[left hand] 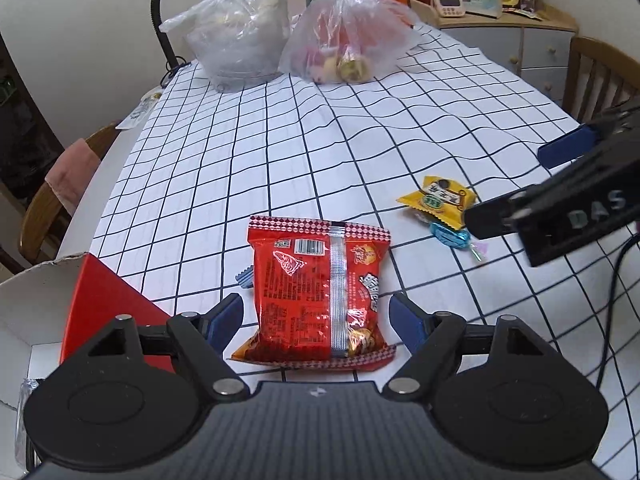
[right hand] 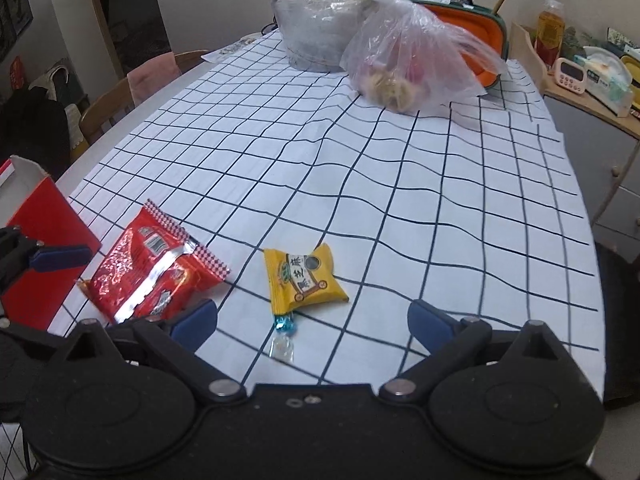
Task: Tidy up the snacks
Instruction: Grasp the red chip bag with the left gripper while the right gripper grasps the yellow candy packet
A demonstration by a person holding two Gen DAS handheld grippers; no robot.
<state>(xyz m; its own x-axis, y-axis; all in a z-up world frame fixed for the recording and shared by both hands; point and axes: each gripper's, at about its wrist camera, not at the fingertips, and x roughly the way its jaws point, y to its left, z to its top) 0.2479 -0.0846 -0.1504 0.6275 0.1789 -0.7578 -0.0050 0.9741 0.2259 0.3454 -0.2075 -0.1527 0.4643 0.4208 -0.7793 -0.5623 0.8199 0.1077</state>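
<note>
Flat, crinkled red foil packet [left hand: 320,292]

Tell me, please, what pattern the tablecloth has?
The tablecloth is white with a dark grid of lines, clearest in the right wrist view.

Home dining room: tablecloth [right hand: 360,168], wooden chairs [right hand: 108,108].

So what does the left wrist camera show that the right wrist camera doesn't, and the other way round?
Only the left wrist view shows the red packet's whole back, with barcode and silver seam, lying between the open left gripper, plus the lamp stem and the white inside of the red box. Only the right wrist view shows the open right gripper over the yellow packet, and the orange container clearly. Both show the checked cloth, two plastic bags, the blue candy and the white timer.
</note>
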